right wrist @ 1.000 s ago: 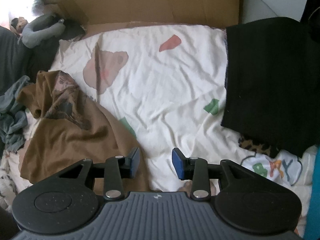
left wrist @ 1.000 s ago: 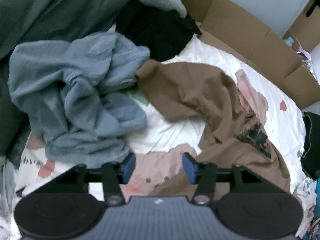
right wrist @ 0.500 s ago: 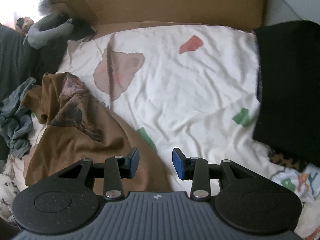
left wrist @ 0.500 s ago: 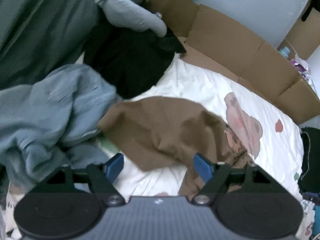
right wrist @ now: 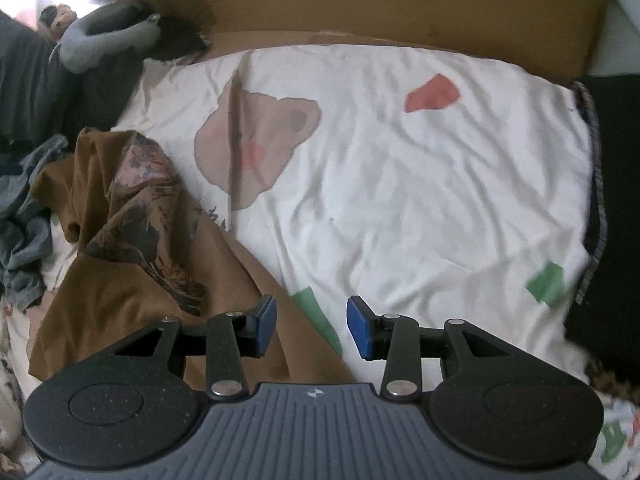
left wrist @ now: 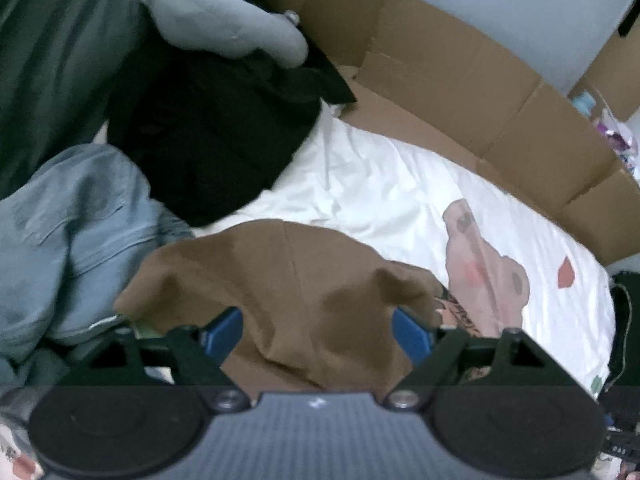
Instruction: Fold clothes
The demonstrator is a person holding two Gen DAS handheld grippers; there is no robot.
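Left wrist view: left gripper (left wrist: pixel 318 334) spread wide over a hump of the brown T-shirt (left wrist: pixel 288 280), cloth bulging between the blue pads (left wrist: pixel 222 334) but not pinched, apparently lined up for a grasp. Blue-grey garment (left wrist: pixel 68 232) heaped at 9 o'clock, black clothing (left wrist: pixel 208 136) at 11 o'clock beneath a grey plush toy (left wrist: pixel 224 12), cardboard (left wrist: pixel 480 92) walling the bed from 12 to 3 o'clock.

Right wrist view: right gripper (right wrist: pixel 312 326) open to a middling gap and empty, poised above the shirt's near edge, likely to take a second hold for spreading it flat. Brown T-shirt (right wrist: pixel 132 264) crumpled from 8 to 10 o'clock on the cartoon-print bedsheet (right wrist: pixel 400 184), printed front twisted upward. Folded black garment (right wrist: pixel 616 216) at 3 o'clock, cut off by the frame.

Collar, sleeves and hem lost in the folds; contact with the cloth beneath the gripper bodies impossible to make out.
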